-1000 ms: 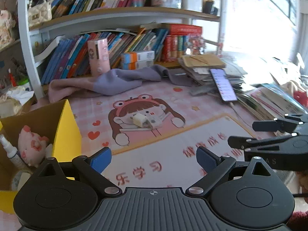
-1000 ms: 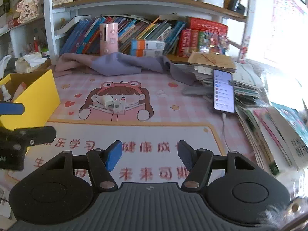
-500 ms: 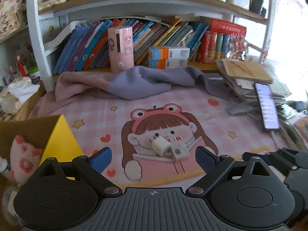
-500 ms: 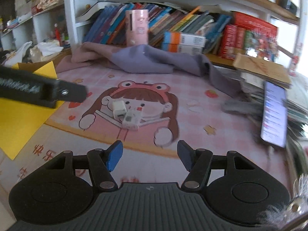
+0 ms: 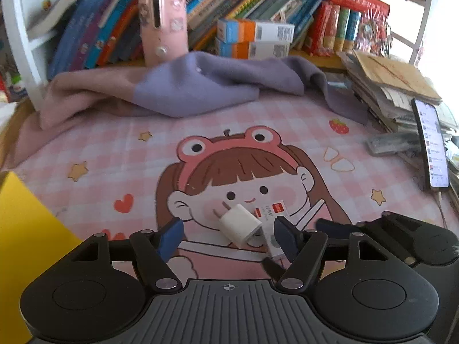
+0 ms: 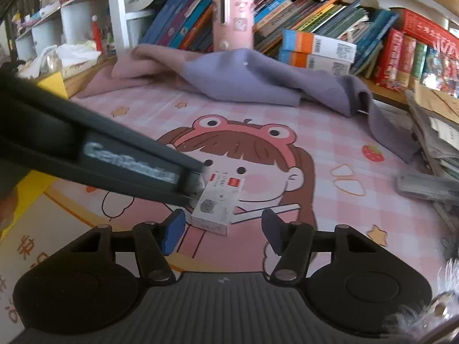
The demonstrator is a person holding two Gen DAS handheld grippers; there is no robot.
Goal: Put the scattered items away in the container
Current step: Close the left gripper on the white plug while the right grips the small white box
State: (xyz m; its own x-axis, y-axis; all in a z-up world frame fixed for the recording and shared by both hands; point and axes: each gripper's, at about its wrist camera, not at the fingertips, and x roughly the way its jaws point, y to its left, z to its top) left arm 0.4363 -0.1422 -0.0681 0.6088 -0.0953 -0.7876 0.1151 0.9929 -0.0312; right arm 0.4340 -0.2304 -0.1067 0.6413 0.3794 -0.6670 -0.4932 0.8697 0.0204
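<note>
A white charger plug (image 5: 239,225) lies on the pink cartoon mat (image 5: 114,154), leaning on a small white card box (image 5: 271,215). My left gripper (image 5: 228,239) is open with its blue pads either side of the plug, just short of it. My right gripper (image 6: 219,230) is open, just in front of the same card box (image 6: 219,200). The left gripper's finger (image 6: 100,160) crosses the right wrist view and hides the plug there. The yellow container (image 5: 20,246) sits at the left edge; its inside is out of view.
A purple and pink cloth (image 5: 183,89) lies bunched at the back of the mat under a bookshelf with a pink case (image 5: 163,23). A phone (image 5: 431,146) rests on stacked papers at the right. The right gripper's body (image 5: 401,238) sits close beside my left one.
Both grippers have moved forward and down toward the plug and card box, which now sit right at their fingertips. The yellow box has slid to the left edge of view.
</note>
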